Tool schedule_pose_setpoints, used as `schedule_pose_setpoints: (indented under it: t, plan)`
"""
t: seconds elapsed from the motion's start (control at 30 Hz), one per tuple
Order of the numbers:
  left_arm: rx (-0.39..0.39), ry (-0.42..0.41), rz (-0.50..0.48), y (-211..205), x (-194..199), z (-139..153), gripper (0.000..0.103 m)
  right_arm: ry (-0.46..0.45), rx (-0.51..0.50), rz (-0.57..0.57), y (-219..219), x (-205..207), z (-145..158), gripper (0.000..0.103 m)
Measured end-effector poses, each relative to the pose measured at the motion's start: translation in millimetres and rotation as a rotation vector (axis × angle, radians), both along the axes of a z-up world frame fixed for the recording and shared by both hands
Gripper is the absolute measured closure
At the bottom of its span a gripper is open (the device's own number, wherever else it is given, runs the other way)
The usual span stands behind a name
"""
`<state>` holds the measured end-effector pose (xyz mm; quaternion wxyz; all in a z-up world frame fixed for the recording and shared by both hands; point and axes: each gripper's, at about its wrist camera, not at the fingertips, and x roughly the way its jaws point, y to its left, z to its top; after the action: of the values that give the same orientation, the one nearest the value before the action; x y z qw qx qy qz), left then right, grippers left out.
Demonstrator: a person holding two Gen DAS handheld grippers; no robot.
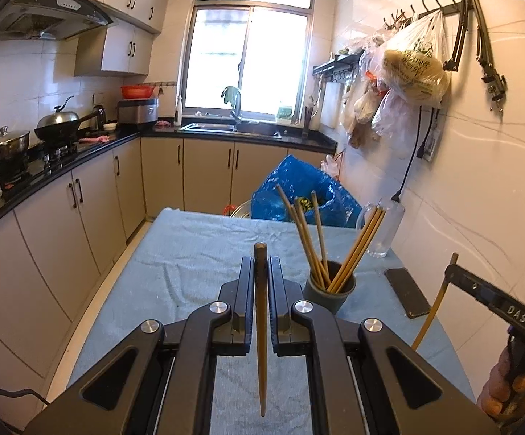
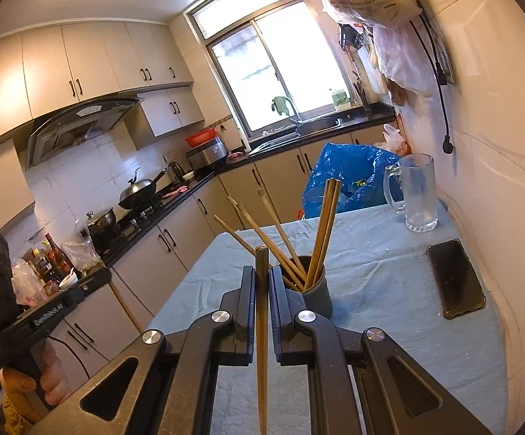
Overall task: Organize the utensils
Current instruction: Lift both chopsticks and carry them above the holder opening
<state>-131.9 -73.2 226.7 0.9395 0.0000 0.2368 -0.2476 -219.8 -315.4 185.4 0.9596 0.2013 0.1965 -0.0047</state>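
My left gripper (image 1: 261,266) is shut on a wooden chopstick (image 1: 261,326) that stands upright between its jaws, above the table. My right gripper (image 2: 261,275) is shut on another wooden chopstick (image 2: 261,330), also upright. A dark grey cup (image 1: 329,290) holding several chopsticks stands on the table just right of and beyond the left gripper. In the right wrist view the cup (image 2: 316,297) is just right of and beyond the right gripper. The right gripper also shows in the left wrist view (image 1: 451,272), and the left gripper shows at the left edge of the right wrist view (image 2: 106,277).
A blue-grey cloth covers the table (image 2: 389,272). A black phone (image 2: 454,279) lies near the wall on the right. A glass mug (image 2: 416,192) stands at the far right corner. A blue plastic bag (image 1: 298,192) sits behind the table. Kitchen counters run along the left.
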Motion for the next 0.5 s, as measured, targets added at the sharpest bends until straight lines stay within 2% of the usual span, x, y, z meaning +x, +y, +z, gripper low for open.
schedule_pose_setpoints:
  t: [0.33, 0.5]
  plan:
    - [-0.038, 0.012, -0.069, -4, 9, 13, 0.096, -0.014, -0.014, -0.017, 2, 4, 9, 0.095]
    - [-0.02, -0.053, -0.117, -23, 10, 28, 0.096, -0.024, -0.037, -0.024, 1, 10, 18, 0.095]
